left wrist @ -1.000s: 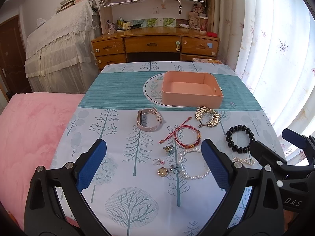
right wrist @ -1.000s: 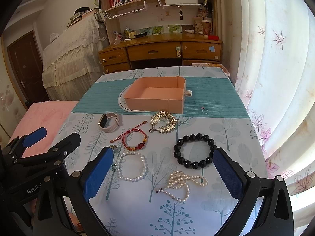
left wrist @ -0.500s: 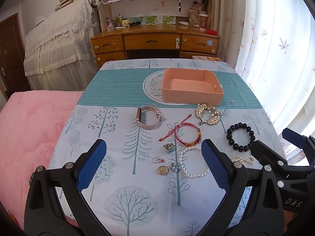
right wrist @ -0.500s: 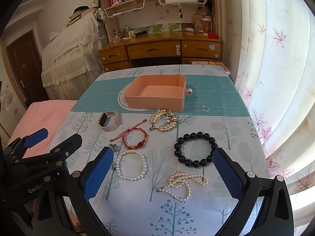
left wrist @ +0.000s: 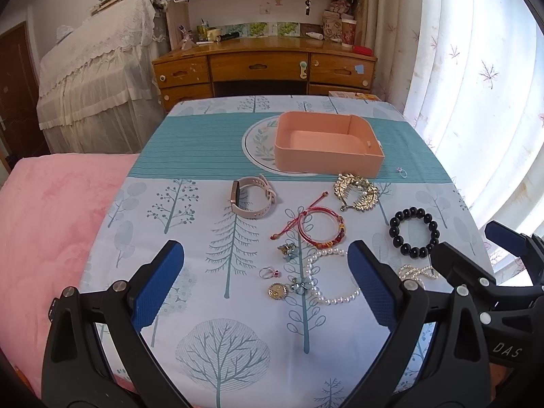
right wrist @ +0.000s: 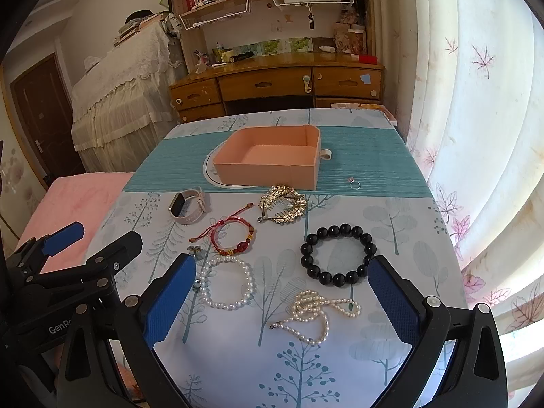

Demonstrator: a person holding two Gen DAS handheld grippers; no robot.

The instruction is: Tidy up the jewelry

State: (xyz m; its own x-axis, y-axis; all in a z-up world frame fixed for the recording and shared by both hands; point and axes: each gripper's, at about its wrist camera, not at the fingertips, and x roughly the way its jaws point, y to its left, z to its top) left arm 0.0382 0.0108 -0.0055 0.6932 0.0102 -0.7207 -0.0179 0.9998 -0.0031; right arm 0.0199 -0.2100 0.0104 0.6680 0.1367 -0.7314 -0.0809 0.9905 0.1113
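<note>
An empty pink box (left wrist: pixel 326 146) (right wrist: pixel 272 159) stands at the table's far middle. In front of it lie a pink watch (left wrist: pixel 251 197) (right wrist: pixel 188 204), a gold leaf comb (left wrist: pixel 355 192) (right wrist: pixel 282 204), a red cord bracelet (left wrist: pixel 319 226) (right wrist: pixel 234 234), a black bead bracelet (left wrist: pixel 413 233) (right wrist: pixel 336 255), a pearl bracelet (left wrist: pixel 335 277) (right wrist: pixel 226 282), a pearl necklace (right wrist: pixel 316 312) and small rings and charms (left wrist: pixel 282 272). My left gripper (left wrist: pixel 265 285) is open and empty above the small pieces. My right gripper (right wrist: pixel 282 301) is open and empty above the pearls.
The table has a tree-print cloth (left wrist: pixel 224 306) with a teal stripe. A small ring (right wrist: pixel 354 183) lies to the right of the box. A pink blanket (left wrist: pixel 51 221) lies at the left. A wooden desk (left wrist: pixel 265 64) stands behind, curtains (left wrist: pixel 476 85) at the right.
Both views have shifted slightly, as both grippers drift a little over the table. Both stay open and empty. The jewelry has not moved.
</note>
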